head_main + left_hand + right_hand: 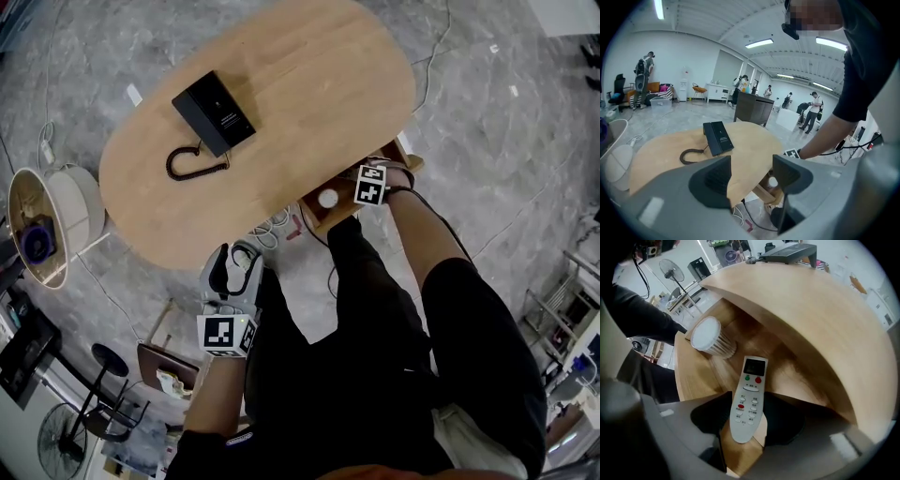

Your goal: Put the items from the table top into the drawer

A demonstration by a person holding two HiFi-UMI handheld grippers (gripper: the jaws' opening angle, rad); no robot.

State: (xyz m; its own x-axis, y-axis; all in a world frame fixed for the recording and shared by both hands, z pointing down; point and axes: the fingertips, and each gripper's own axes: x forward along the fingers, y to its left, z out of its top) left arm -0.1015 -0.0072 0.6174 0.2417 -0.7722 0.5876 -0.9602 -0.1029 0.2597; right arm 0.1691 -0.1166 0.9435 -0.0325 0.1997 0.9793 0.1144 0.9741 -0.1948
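1. Head view: one table (309, 84), with one phone (214, 112) on top, well apart from both grippers.
2. One drawer (689, 376) stands open under the edge, one cup (710, 338) inside.
3. Right gripper (749, 419) clamps one remote (750, 390) low in the drawer. Step looks like placing. Next: lower, release.
4. Left gripper (751, 176) has jaws wide and empty. Phone is probably next.

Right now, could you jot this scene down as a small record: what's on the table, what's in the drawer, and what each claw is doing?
Table top: black telephone with coiled cord on the wooden table
Drawer: open, with a white ribbed cup lying on its side inside
Right claw: closed on a white remote control, over the drawer
Left claw: open, empty, near the table edge
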